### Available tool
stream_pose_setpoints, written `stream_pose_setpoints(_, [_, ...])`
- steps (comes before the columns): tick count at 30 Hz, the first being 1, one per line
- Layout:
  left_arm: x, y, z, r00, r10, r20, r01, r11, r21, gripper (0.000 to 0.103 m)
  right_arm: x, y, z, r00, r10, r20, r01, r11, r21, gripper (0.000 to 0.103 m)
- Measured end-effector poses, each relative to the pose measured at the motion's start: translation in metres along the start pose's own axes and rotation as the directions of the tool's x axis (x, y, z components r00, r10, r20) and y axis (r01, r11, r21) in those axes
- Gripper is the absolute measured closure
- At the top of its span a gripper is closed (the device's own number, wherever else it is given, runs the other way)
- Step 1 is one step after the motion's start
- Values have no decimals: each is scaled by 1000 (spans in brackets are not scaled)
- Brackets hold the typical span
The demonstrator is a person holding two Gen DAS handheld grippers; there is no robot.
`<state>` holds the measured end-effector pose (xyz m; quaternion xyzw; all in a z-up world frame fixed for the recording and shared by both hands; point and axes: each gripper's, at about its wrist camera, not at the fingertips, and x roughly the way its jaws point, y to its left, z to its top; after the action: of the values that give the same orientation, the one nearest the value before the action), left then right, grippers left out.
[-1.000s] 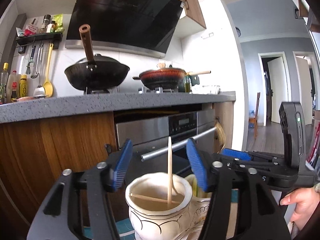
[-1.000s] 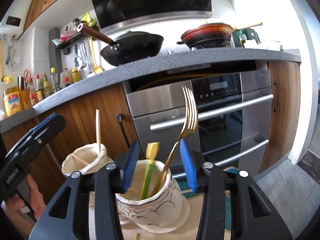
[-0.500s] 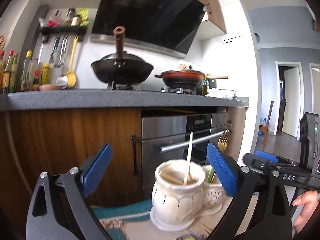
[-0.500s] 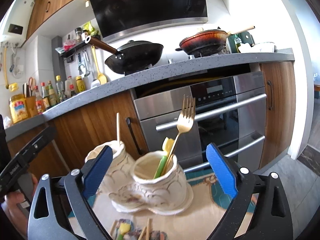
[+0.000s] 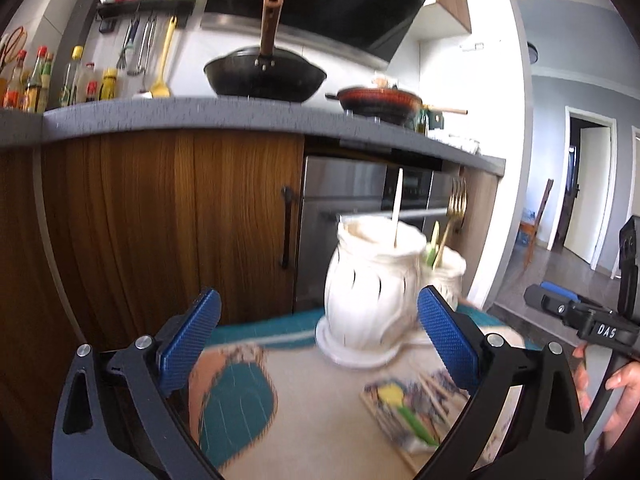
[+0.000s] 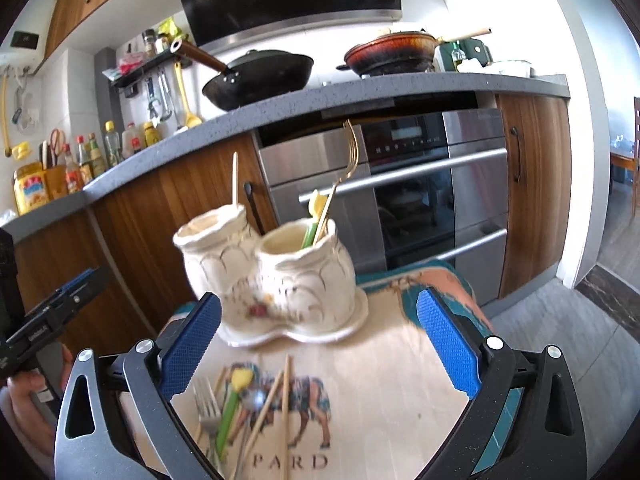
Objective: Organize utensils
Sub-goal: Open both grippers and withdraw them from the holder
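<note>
Right wrist view: my right claw [image 6: 318, 346] is wide open, holding nothing. Gold fork [image 6: 347, 168] sits in the holder [image 6: 280, 276]; loose utensils [image 6: 244, 404] wait at lower left.

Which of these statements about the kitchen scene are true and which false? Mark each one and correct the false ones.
1. A gold fork stands in the right-hand pot of the white double holder. True.
2. The right claw is clamped on the holder. False: its jaws stand wide open with nothing between the pads.
3. Loose chopsticks lie on the mat in front of the holder. True.
4. The left claw grips a chopstick. False: it is open and empty.
5. Both pots are empty. False: a single chopstick stands in the left pot.
</note>
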<state>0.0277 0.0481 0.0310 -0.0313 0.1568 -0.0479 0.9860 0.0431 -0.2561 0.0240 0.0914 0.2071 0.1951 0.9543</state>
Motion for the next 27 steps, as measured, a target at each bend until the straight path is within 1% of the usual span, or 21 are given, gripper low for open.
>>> stream_pose_setpoints(4, [-2,0,-16,999,1,-51,-1,1000,3,6,-6,2,-10,1000,8,-27,-9,1000,-28,6])
stream_pose_setpoints(9, [-2,0,-35,993,-11,-118,12,1000,12,6,-9,9,-22,997,27,-75,-33,997,-70,5])
stream_pose_setpoints(12, [-2,-3,-42,991,-7,-132,12,999,36,6,-8,15,-29,993,42,-110,-53,993,-104,6])
stream_pose_setpoints(15, [0,-3,-44,991,-18,-136,22,999,31,6,-3,24,-39,984,68,-162,-91,986,-139,6])
stream_pose_setpoints(18, [7,0,-43,987,-38,-154,39,999,4,6,3,34,-47,974,85,-212,-123,977,-175,6])
stream_pose_setpoints(22, [12,0,-45,983,-49,-176,50,999,-4,6,7,51,-56,957,109,-268,-173,958,-229,8])
stream_pose_setpoints(23, [13,0,-45,983,-49,-177,49,999,-5,6,9,55,-59,950,118,-288,-191,952,-240,9])
stream_pose_setpoints(24, [13,0,-45,983,-48,-179,48,999,-6,6,11,59,-61,943,127,-306,-206,948,-243,13])
stream_pose_setpoints(25, [14,0,-45,983,-46,-180,45,999,-9,6,12,61,-63,935,139,-326,-224,944,-240,21])
stream_pose_setpoints(26, [14,1,-45,983,-44,-180,43,999,-12,6,14,64,-65,924,153,-349,-243,942,-233,24])
stream_pose_setpoints(27, [14,1,-45,983,-42,-181,41,999,-14,6,16,67,-67,919,155,-362,-250,940,-233,32])
